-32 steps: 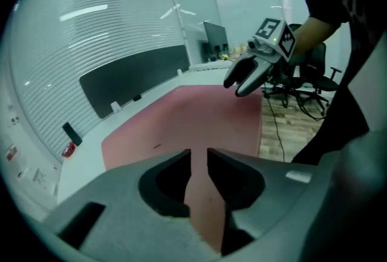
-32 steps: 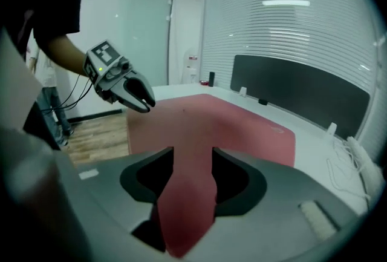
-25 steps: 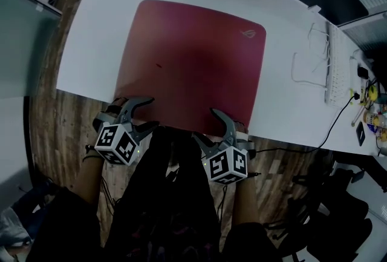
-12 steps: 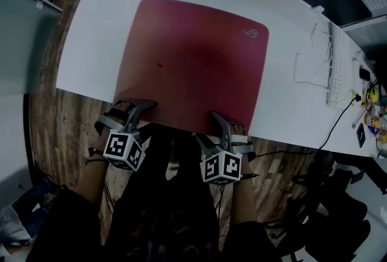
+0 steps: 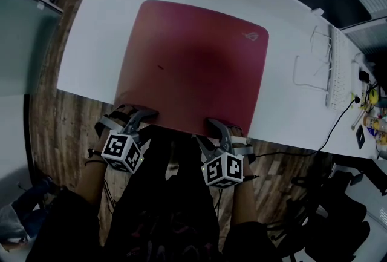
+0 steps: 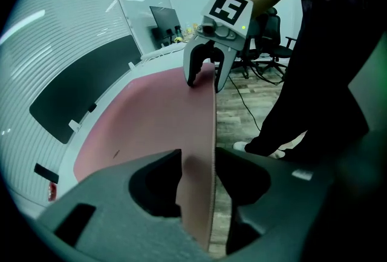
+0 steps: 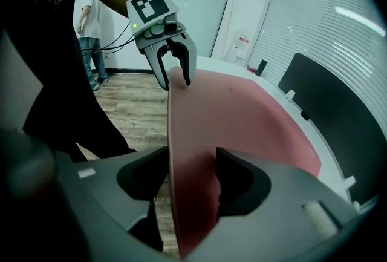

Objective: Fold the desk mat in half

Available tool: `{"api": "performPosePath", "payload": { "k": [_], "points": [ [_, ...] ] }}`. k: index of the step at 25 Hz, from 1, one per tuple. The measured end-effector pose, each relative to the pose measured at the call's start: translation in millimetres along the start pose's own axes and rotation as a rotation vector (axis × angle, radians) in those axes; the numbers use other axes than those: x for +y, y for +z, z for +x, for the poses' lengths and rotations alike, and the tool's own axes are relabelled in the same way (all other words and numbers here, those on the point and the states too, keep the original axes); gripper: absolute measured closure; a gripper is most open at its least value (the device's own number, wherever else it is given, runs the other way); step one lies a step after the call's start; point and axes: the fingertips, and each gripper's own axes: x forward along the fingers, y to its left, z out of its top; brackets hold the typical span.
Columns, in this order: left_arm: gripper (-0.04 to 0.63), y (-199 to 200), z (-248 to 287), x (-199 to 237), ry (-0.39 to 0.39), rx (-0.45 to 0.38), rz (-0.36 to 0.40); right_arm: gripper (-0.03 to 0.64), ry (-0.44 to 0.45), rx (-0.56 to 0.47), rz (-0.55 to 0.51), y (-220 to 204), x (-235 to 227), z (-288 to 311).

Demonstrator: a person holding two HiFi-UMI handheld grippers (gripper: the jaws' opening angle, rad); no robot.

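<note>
Dark-red rectangular fabric desk mat [image 5: 193, 61] lies flat on the white desk [image 5: 284, 103], its near edge along the desk's near edge. Left hand-held gripper [image 5: 140, 112] and right hand-held gripper [image 5: 224, 126] straddle that edge near the left and right corners. Jaws have just been closing, with the mat between them, and by my reading are not yet pinching.

Risks:
- Lifting before the jaws bite lets the edge slip out.
- Unequal lift skews the fold.
- The mat may slide towards the far side.

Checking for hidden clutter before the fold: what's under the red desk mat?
The white desk lies under the desk mat; the mat's near edge overhangs the wooden floor. Anything beneath the mat is covered.
</note>
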Motion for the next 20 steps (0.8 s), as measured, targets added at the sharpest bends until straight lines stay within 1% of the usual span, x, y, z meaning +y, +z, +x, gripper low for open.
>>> {"api": "performPosePath", "payload": {
  "k": [4,8,12,15,20],
  "points": [
    [0.455,2.9,-3.7,-2.5,-0.023,-0.008,-0.003,0.416,0.023,-0.011,0.012,2.1,3.2,-3.7],
    [0.500,8.1,-7.1,-5.5,-0.042,-0.035,-0.021,0.474,0.056,-0.030,0.031,4.5,7.0,-8.3],
    [0.545,9.3,-12.2,-7.0,-0.062,-0.034,-0.026,0.535,0.060,-0.049,0.038,10.1,7.0,-12.1],
    [0.556,13.2,-16.1,-2.2,-0.052,-0.046,-0.033,0.557,0.067,-0.050,0.035,12.7,4.8,-15.6],
    [0.570,20.9,-26.7,6.8,-0.055,-0.064,-0.049,0.581,0.087,-0.056,0.005,20.6,-3.2,-24.7]
  ]
}}
